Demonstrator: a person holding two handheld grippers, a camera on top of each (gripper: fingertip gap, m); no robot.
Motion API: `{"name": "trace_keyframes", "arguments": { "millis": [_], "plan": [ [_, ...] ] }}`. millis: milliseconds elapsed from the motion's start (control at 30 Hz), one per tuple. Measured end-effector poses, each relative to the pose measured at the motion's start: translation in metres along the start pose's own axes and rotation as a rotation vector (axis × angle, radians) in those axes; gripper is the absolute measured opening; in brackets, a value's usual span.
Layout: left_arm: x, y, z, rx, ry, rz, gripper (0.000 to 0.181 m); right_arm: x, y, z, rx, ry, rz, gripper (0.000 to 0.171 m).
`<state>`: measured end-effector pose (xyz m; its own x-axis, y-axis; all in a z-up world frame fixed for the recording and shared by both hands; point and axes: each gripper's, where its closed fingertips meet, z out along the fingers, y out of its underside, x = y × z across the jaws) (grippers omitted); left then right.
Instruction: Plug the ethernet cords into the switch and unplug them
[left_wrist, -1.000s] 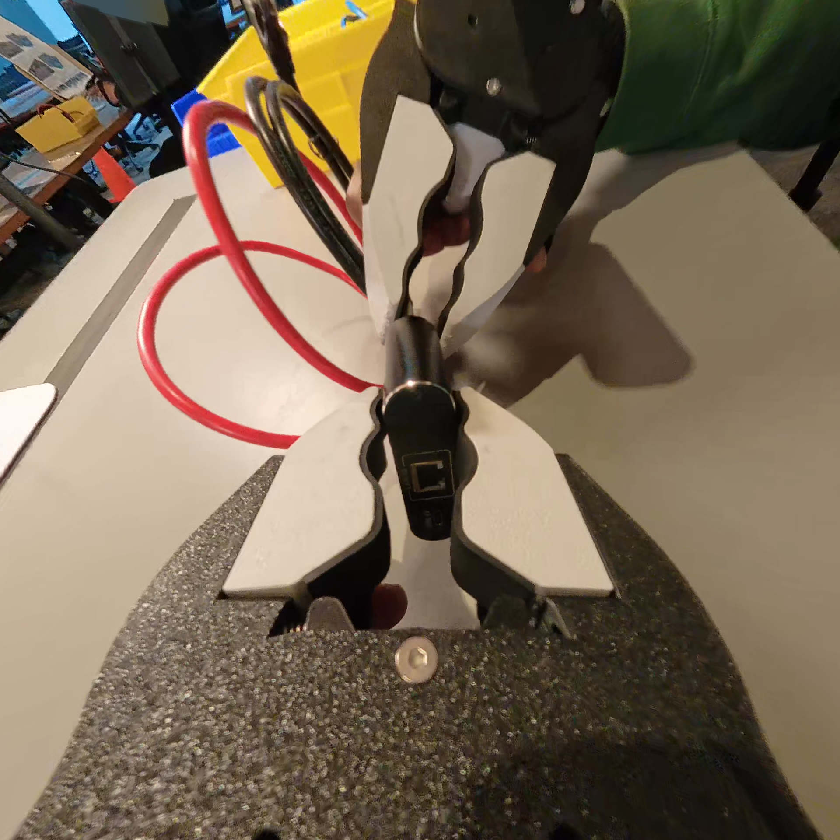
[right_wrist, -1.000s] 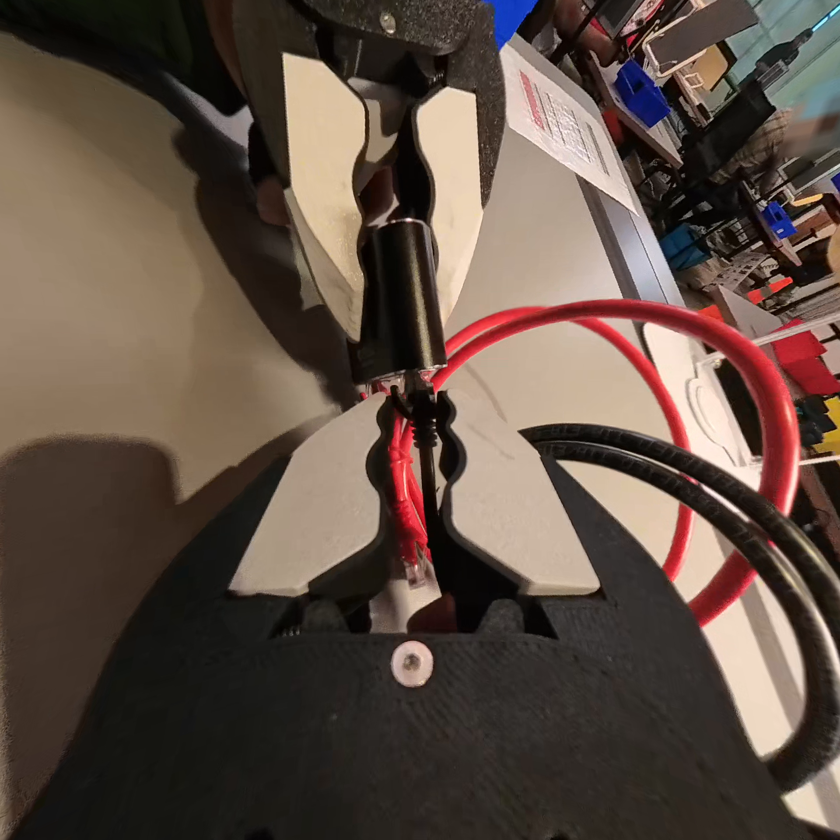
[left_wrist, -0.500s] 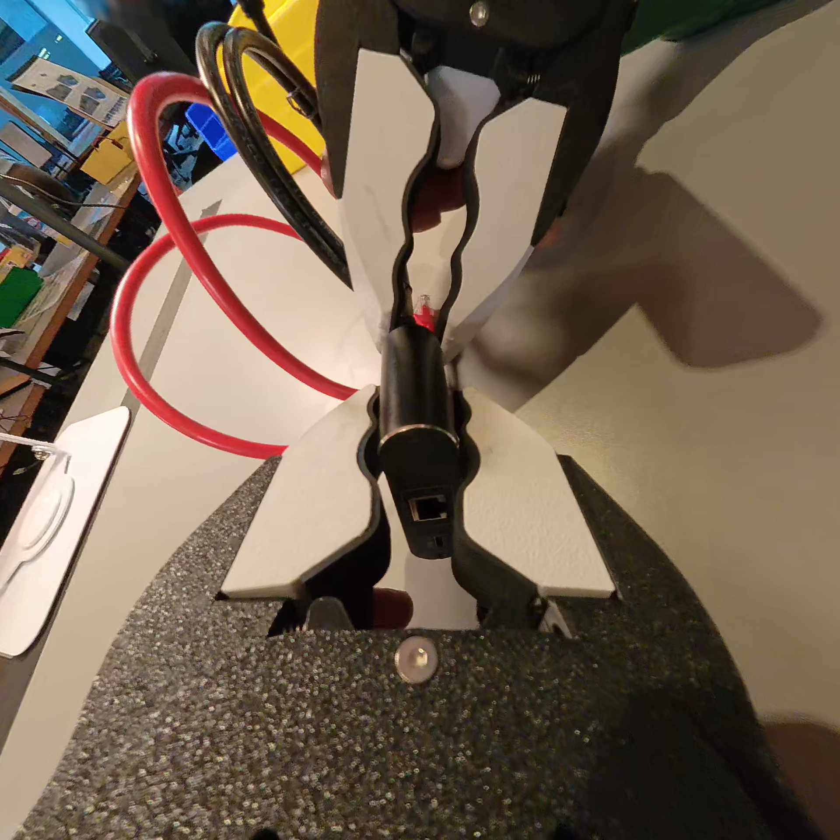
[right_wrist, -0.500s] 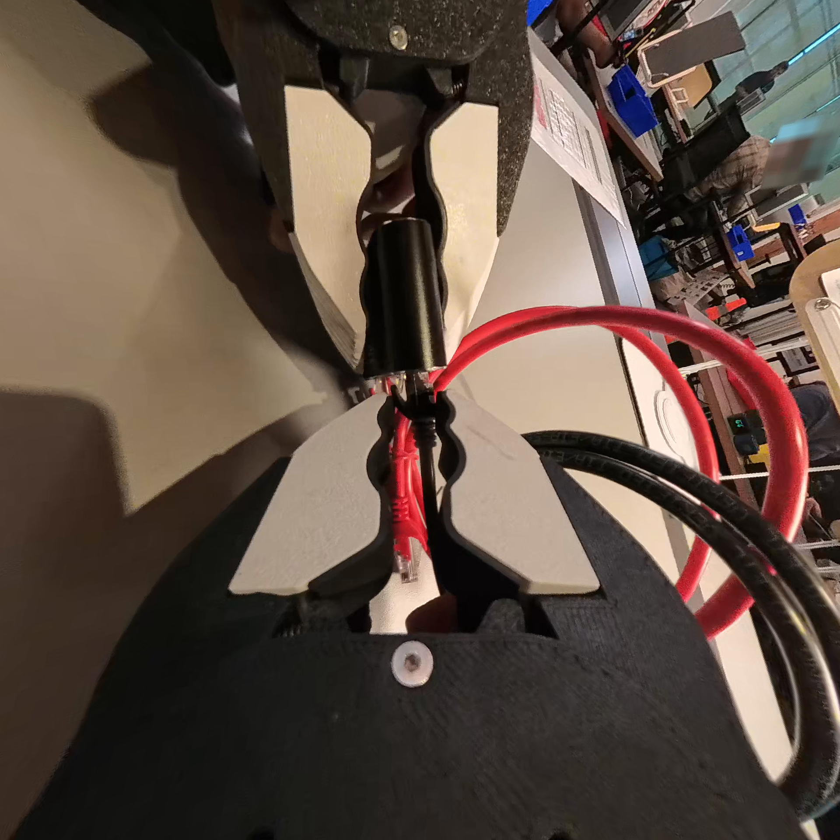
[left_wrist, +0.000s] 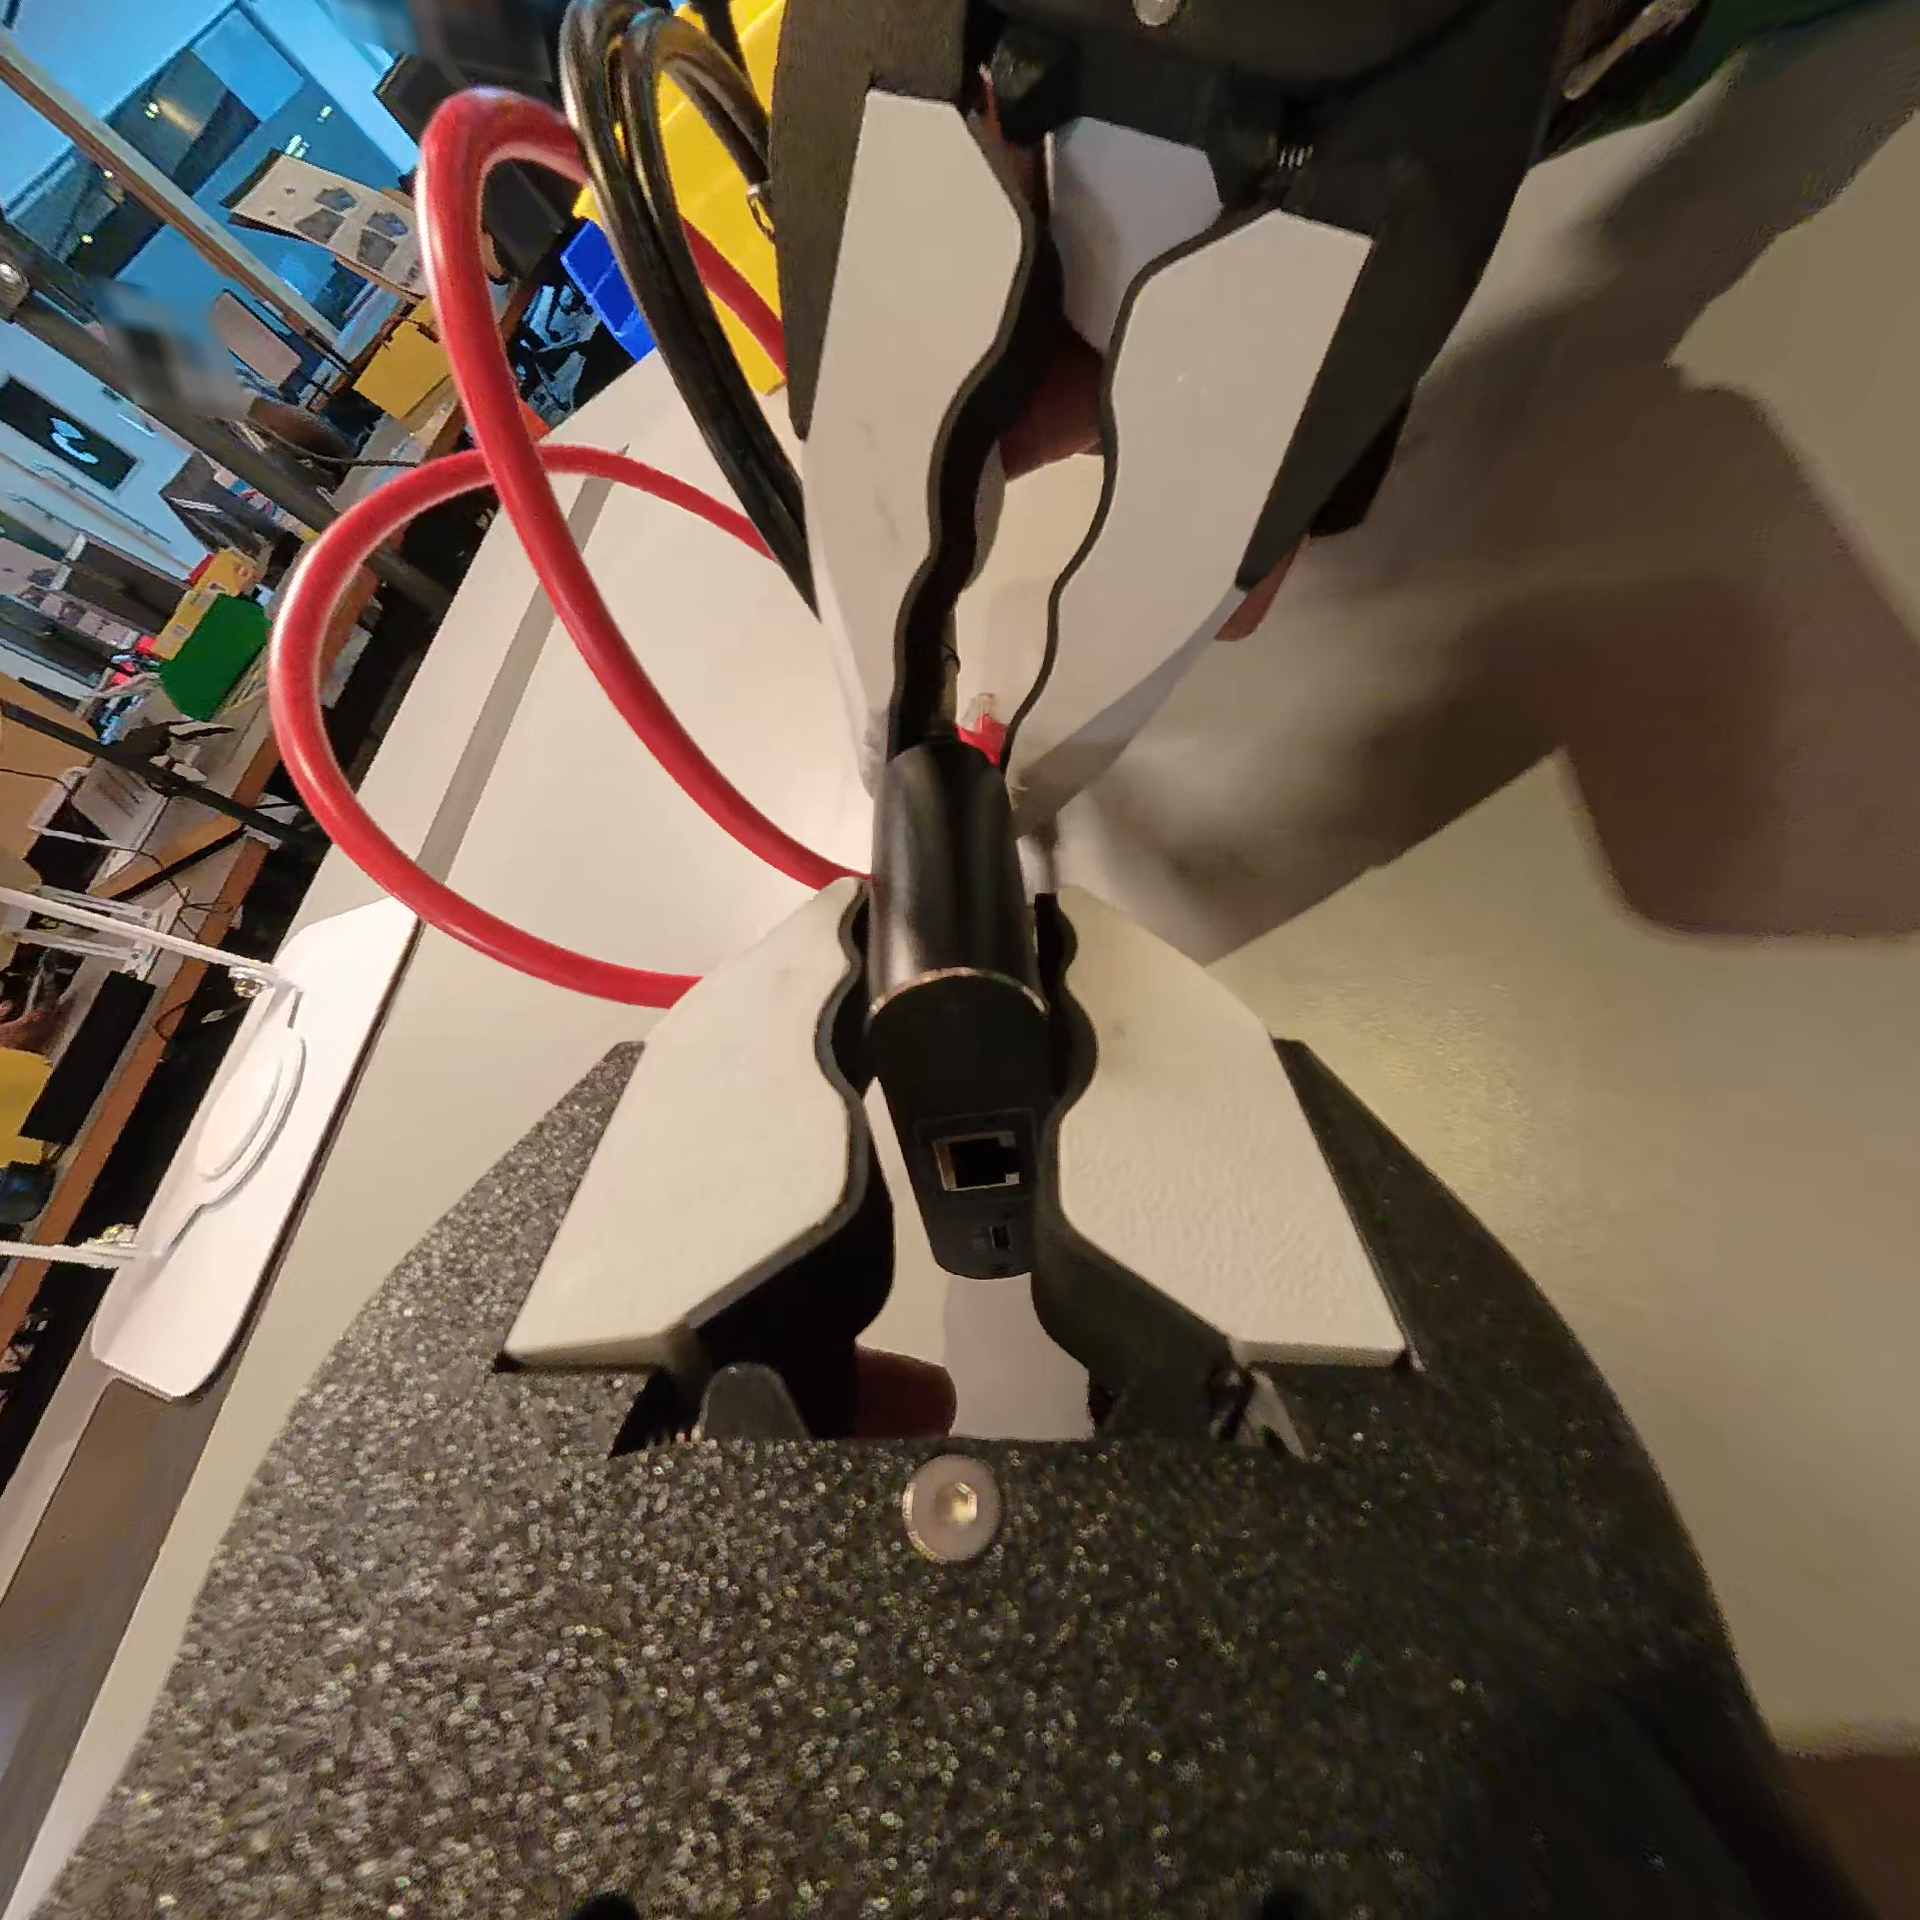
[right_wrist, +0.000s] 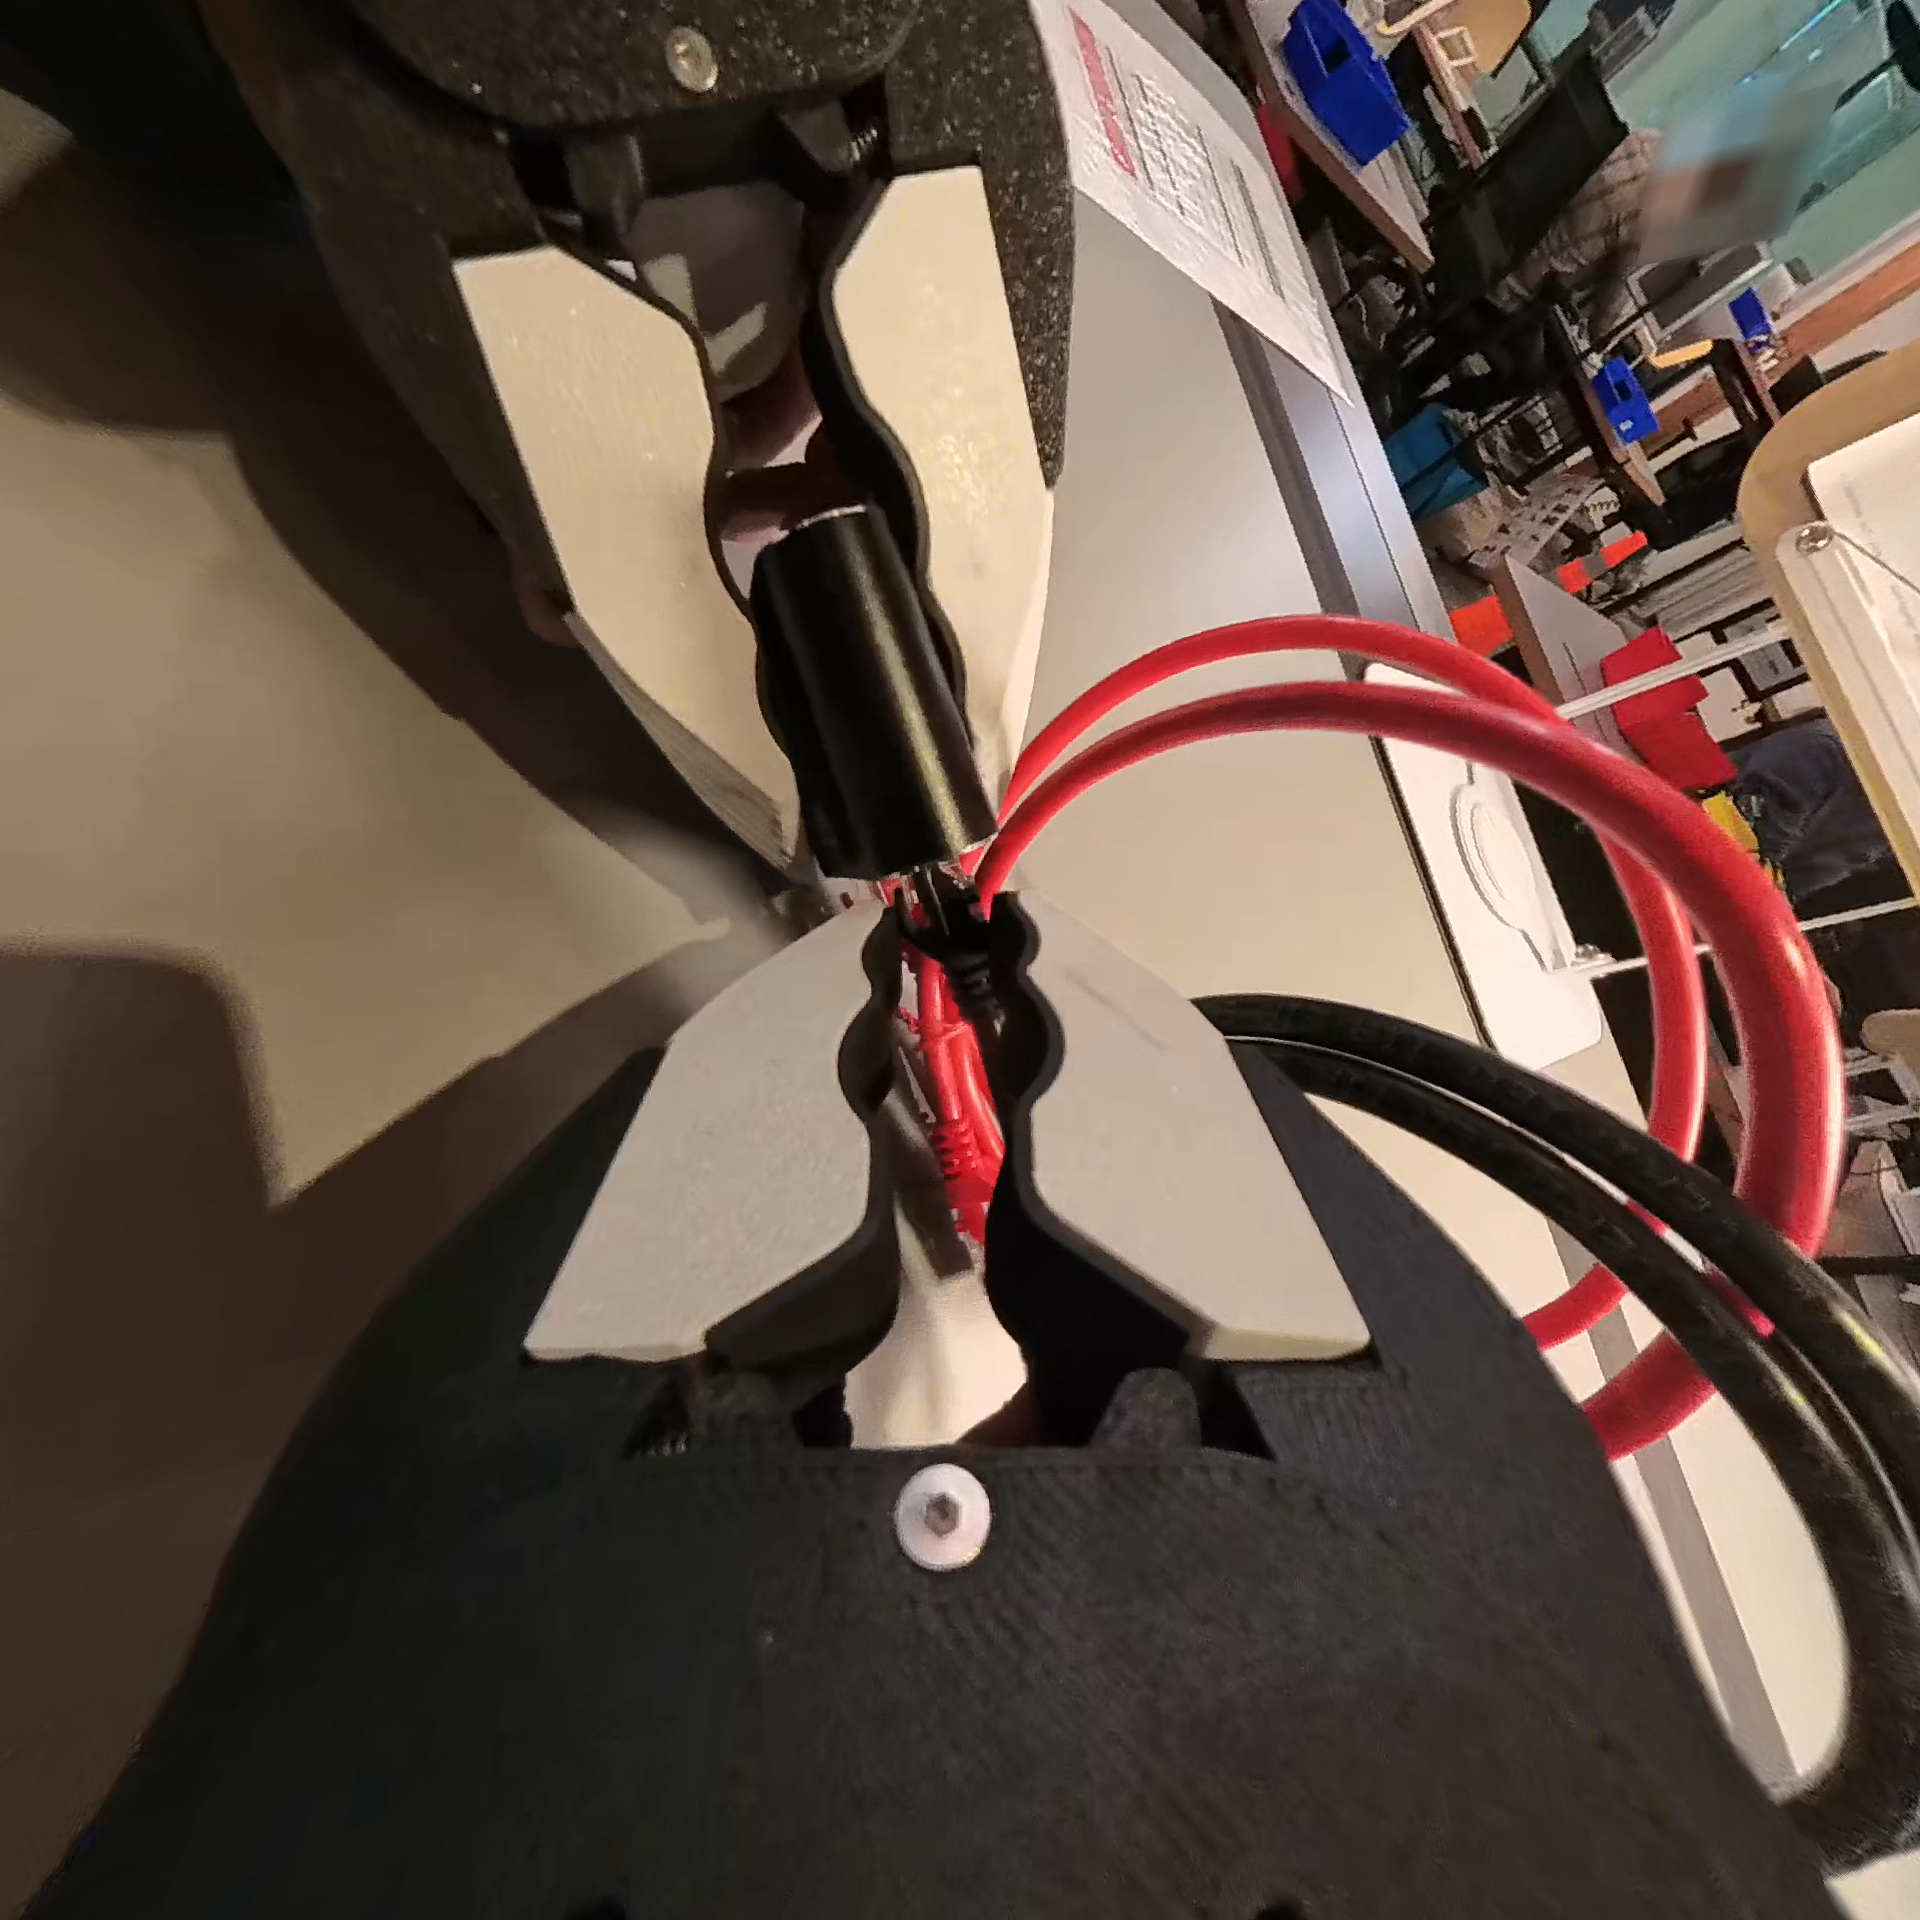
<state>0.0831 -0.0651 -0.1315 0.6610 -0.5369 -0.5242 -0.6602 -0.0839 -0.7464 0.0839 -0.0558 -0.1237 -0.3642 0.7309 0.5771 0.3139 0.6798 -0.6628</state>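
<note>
- Switch (left_wrist: 956, 935): small black cylindrical body, held off the bench (left_wrist: 1558, 1195) between the two sets of tongs, which face each other nose to nose.
- Left tongs (left_wrist: 956, 1023): closed around the switch body at its near end; one empty port on that end faces the left wrist camera.
- Right tongs (right_wrist: 940, 997): closed to a narrow gap at the far end of the switch, with the black cord (right_wrist: 1507, 1122) and its strain relief between the fingers, and a red plug (right_wrist: 961, 1153) lying in the same gap. Which of the two is actually pinched I cannot tell.
- Red cord (right_wrist: 1662, 831) loops out over the bench toward its far edge; the black cord coils beside it.
- Step in hand, as I judge it: working a connector at the switch's far end, either seating or pulling; the pose fits both.
- Next move calls for a straight push or pull along the switch axis, left tongs bracing against twist, and the latch tab pressed if it is a pull.
- Hidden: the far-end ports and any latch sit behind the tong tips; seating depth is unreadable.
- Cut off: both cords leave the frame, so their other ends are unknown.
- Edges of both views are motion-blurred.
</note>
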Motion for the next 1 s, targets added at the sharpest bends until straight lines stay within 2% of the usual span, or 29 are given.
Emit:
{"name": "trace_keyframes", "arguments": {
  "millis": [400, 567, 733, 1000],
  "plan": [
    [-0.013, -0.006, -0.002, 0.006, -0.100, 0.048, 0.029, 0.014, -0.006, -0.002, 0.004, 0.073, 0.118, 0.015],
    [-0.010, -0.018, -0.011, 0.147, -0.021, -0.037, 0.029, 0.012, -0.020, -0.010, 0.127, 0.072, -0.040, 0.016],
    [-0.009, -0.029, -0.015, 0.240, 0.005, -0.081, 0.029, 0.011, -0.023, -0.014, 0.184, 0.046, -0.038, 0.018],
    [-0.007, -0.031, -0.014, 0.242, 0.019, -0.036, 0.028, 0.008, -0.022, -0.014, 0.182, 0.045, -0.094, 0.018]
  ]
}}
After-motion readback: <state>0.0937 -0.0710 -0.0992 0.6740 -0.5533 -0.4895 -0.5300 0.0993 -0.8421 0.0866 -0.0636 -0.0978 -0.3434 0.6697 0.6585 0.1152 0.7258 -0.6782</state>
